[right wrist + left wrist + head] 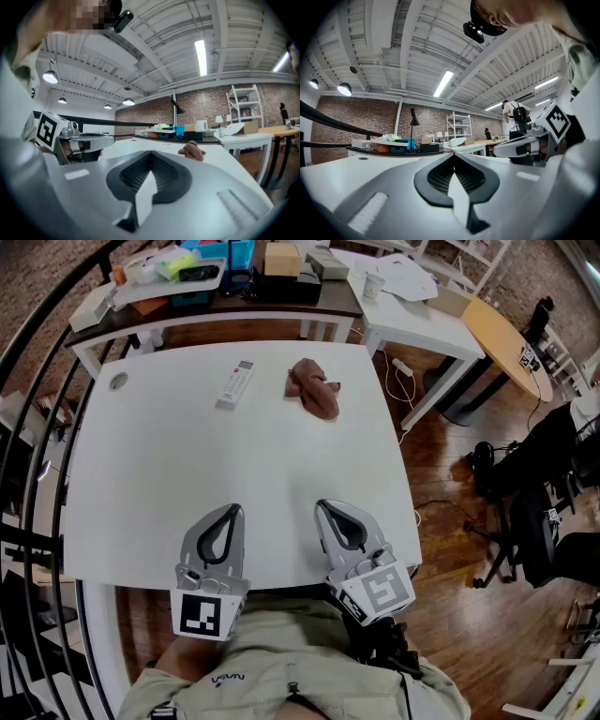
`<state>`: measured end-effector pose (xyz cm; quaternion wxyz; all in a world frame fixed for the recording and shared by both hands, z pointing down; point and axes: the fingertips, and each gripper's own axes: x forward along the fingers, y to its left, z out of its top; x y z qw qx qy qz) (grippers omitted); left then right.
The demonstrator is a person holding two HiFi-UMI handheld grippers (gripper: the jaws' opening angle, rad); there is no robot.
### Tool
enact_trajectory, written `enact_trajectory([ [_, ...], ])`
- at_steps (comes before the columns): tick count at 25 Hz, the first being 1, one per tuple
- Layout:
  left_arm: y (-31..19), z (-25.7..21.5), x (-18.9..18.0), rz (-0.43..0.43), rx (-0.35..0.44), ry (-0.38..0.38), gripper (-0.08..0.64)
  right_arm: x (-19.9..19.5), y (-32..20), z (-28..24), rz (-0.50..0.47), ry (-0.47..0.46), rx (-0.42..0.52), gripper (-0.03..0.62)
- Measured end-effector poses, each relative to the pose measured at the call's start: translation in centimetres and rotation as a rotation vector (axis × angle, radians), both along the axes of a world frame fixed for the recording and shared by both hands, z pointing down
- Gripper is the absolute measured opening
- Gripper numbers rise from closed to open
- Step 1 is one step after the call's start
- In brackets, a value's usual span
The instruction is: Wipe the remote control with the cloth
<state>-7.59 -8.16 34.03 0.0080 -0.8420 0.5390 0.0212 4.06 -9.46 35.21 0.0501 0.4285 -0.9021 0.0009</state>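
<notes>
Remote control (235,384) | cloth (312,388) beside it | both well ahead of left gripper (232,511), right gripper (323,507) | jaws clenched, empty

We see a white, roughly square worktop (234,465) from steeply above. Near its far edge lies a white remote control (235,385), its long axis running from the near side toward the far side and leaning slightly to the right. To its right, apart from it, sits a crumpled reddish-brown cloth (312,388). Toward the far left corner we note a small grey round disc (118,382) in the surface. At the near edge the left tool (233,510) and the right tool (321,506) lie level, side by side and apart, each with its jaws together. We cannot tell whether they rest on the surface.
</notes>
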Motion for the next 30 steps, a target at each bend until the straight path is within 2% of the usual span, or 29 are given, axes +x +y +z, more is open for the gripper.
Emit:
enact_trajectory([
  [8,-0.1,-0.1,-0.2,0.005,-0.004,0.005,0.005,-0.2,-0.2,-0.3,0.011,-0.002,0.008,0.003],
  [13,0.1,0.6,-1.8,0.011,0.04,-0.1,0.005,-1.4,-0.6,-0.6,-0.003,0.005,0.021,0.003],
  [17,0.0,0.5,-0.9,0.008,0.012,-0.062,0.005,-0.7,-0.6,-0.8,0.002,0.001,0.021,0.003],
  [25,-0.1,0.6,-0.7,0.027,0.029,-0.099,0.005,-0.4,-0.7,-1.5,0.009,-0.015,0.039,0.003],
  [30,-1.0,-0.7,-2.0,-0.012,0.074,-0.131,0.005,0.0,-1.2,-2.2,0.024,0.012,0.078,0.004],
])
